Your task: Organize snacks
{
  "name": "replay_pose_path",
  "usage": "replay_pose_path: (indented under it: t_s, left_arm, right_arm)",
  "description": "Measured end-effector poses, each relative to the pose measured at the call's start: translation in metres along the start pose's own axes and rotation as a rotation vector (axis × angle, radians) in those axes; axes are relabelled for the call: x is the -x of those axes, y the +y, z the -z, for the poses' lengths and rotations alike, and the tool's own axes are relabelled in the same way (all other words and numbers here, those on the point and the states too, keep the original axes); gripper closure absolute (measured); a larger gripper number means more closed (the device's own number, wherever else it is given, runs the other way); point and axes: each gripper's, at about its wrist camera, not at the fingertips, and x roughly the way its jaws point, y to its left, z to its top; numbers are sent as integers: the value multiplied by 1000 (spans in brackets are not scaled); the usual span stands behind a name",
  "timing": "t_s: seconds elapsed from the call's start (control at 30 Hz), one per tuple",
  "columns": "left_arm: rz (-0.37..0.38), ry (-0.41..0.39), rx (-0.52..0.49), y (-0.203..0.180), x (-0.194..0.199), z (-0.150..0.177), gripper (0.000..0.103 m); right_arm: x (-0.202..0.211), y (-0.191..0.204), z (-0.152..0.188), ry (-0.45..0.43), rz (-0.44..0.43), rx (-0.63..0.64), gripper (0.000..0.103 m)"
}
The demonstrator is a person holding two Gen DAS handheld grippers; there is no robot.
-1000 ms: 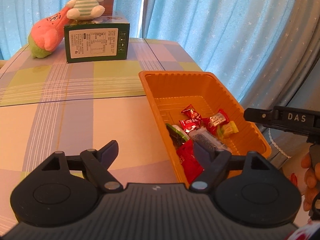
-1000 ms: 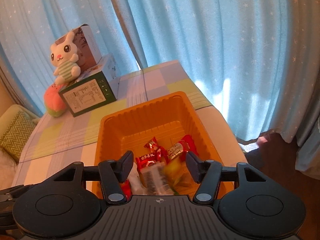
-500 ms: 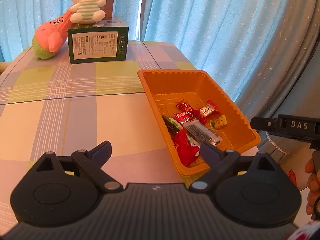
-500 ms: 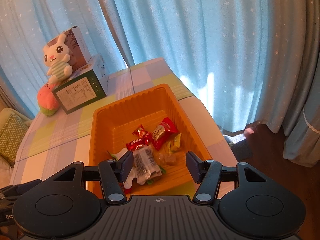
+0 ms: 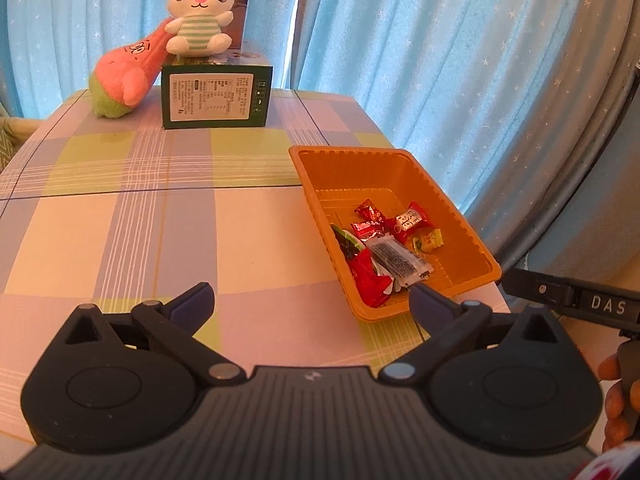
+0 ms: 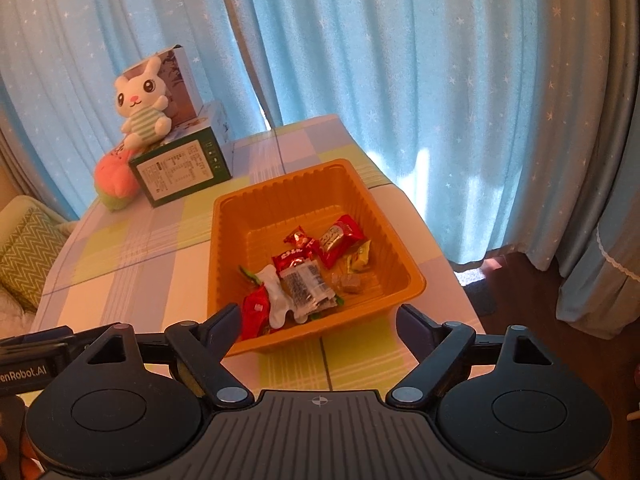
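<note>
An orange plastic tray (image 5: 360, 172) (image 6: 256, 216) sits at the right side of the checked table and holds several wrapped snacks: red packets (image 5: 370, 232) (image 6: 340, 236), a clear packet with dark print (image 5: 396, 258) (image 6: 306, 284) and a small yellow candy (image 5: 430, 239) (image 6: 360, 257). My left gripper (image 5: 312, 300) is open and empty, above the table just short of the tray's near edge. My right gripper (image 6: 318, 320) is open and empty, in front of the tray's near rim.
A green box (image 5: 218, 98) (image 6: 182, 170) stands at the table's far end with a white rabbit plush (image 5: 198, 12) (image 6: 142, 102) on top and a pink plush (image 5: 126, 76) (image 6: 114, 180) beside it. Blue curtains hang behind. The table's right edge runs close by the tray.
Both grippers have pulled back and up from the tray, so it looks smaller and farther. The left gripper's fingers have spread wider. The snacks stay in the tray.
</note>
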Motion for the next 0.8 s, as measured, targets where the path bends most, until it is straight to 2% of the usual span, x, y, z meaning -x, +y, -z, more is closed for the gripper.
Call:
replay_pose_path:
  t_s: [0.5, 0.8]
  left_arm:
    - [-73, -43, -17, 4, 71, 21, 0]
    - [-97, -79, -44, 3, 103, 31, 0]
  right_arm:
    - [49, 35, 33, -5, 29, 48, 19]
    - [76, 49, 41, -21, 33, 64, 19]
